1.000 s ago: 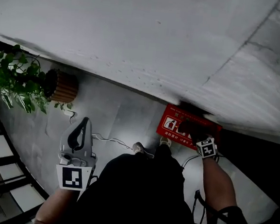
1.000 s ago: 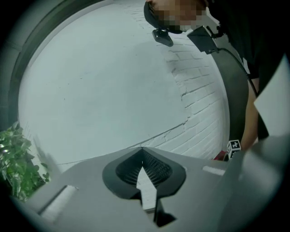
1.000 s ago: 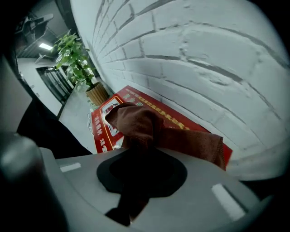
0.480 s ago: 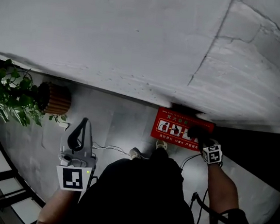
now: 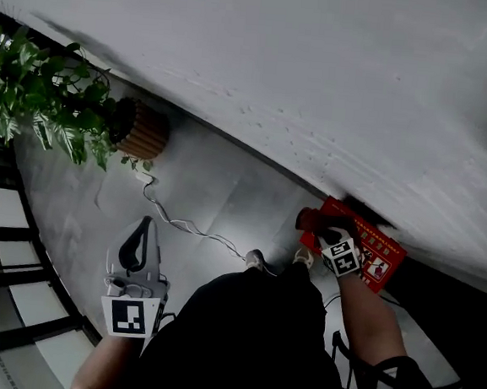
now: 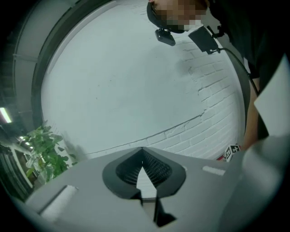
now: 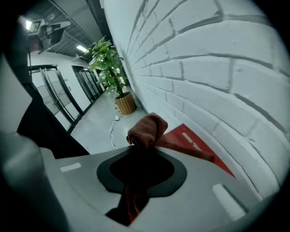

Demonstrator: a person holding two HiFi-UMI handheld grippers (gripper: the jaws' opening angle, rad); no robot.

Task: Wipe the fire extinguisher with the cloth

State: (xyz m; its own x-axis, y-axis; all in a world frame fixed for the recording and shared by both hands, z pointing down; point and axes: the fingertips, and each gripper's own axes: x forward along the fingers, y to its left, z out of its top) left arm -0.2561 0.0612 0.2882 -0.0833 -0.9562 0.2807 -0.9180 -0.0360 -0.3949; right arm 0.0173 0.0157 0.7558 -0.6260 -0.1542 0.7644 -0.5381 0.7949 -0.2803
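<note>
Head view: white brick wall (image 5: 322, 69) fills most of the frame. The red fire extinguisher box (image 5: 381, 254) sits at its foot, on the person's right; I can't make out the cylinder itself. The brown cloth (image 7: 147, 129) is clamped in the right gripper (image 7: 144, 147), its wad bunched past the tips, close over the box. The left gripper (image 6: 142, 153) is clenched, empty and well off to the side. Suggest leading with the wad, not the jaw tips: flat overlapping strokes, firm grip throughout.

Head view looks steeply down; all three views share the brick wall (image 5: 322, 69) and plant (image 5: 40, 95).
</note>
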